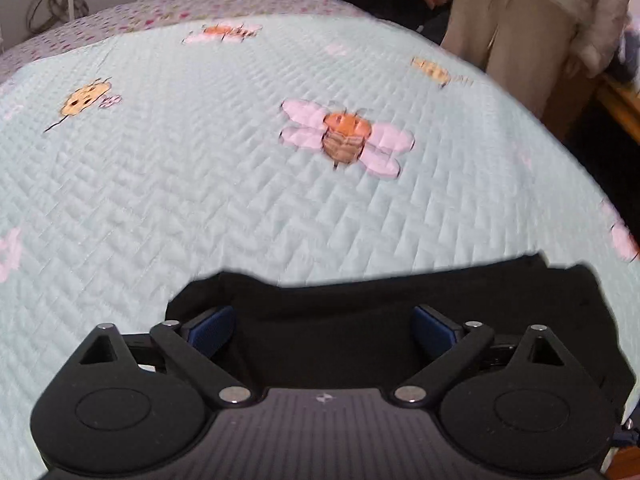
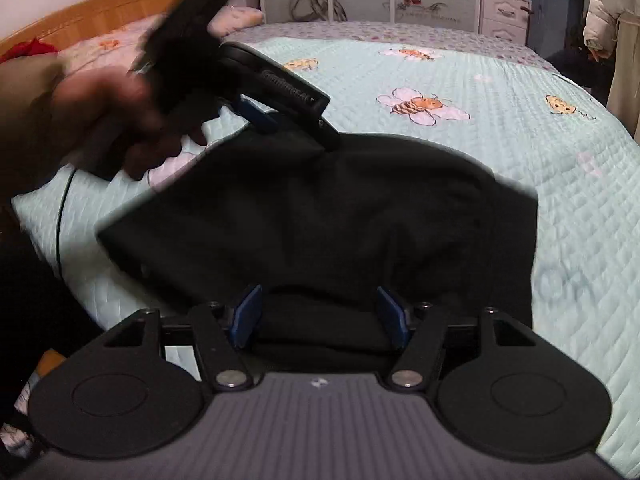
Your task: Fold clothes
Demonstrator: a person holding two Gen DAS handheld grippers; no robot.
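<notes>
Now the black garment (image 2: 320,216), soft and wrinkled, lies on the quilted pale-green bedspread (image 1: 200,184) under both claws. Left gripper (image 1: 324,326) and right gripper (image 2: 320,312) stand apart, pressing nothing. Beyond the garment's far edge the quilt is bare.

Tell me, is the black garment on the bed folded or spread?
Folded, it seems: the black garment lies as a compact shape with a doubled layer at its near edge.

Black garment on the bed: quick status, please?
Left gripper open, over the garment's edge. Right gripper open, nothing pinched. Black garment lies rumpled on quilt. Nothing in the way.
</notes>
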